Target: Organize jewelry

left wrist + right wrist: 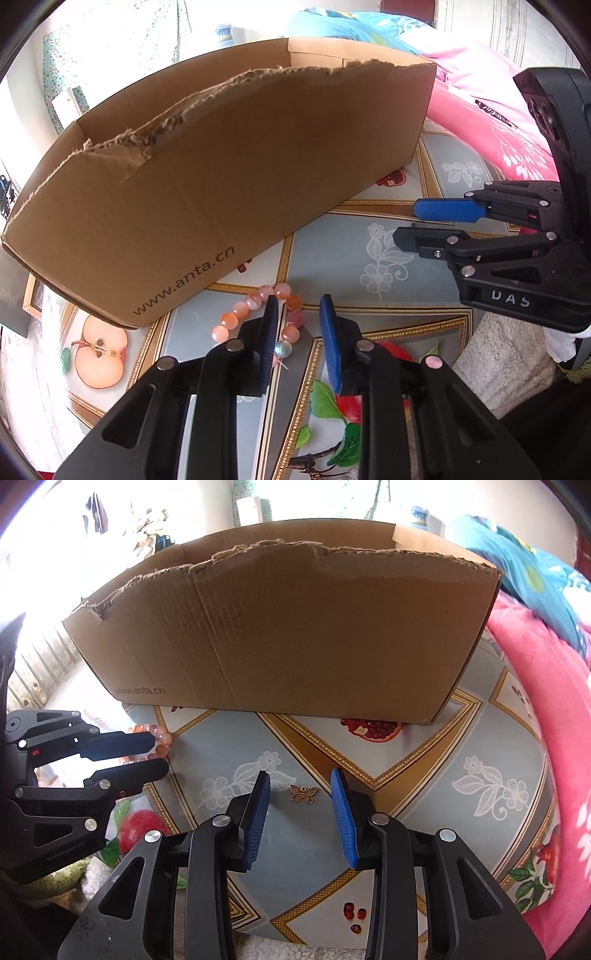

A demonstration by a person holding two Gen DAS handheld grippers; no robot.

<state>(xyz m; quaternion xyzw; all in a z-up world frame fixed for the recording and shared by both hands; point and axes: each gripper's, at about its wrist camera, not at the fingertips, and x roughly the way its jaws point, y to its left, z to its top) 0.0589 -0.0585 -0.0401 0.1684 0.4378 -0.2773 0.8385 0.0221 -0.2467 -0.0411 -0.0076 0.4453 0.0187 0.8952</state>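
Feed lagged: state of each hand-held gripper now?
Left hand-held gripper: open, over the bead bracelet, holding nothing.
Right hand-held gripper: open, empty, butterfly charm between its fingers.

Left tongs (297, 308) and right tongs (300, 782) agape.

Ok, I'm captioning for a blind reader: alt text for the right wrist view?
An open right tool brackets a small butterfly charm on the patterned tablecloth. A torn cardboard box stands behind; the left tool reaches a pink bead bracelet.
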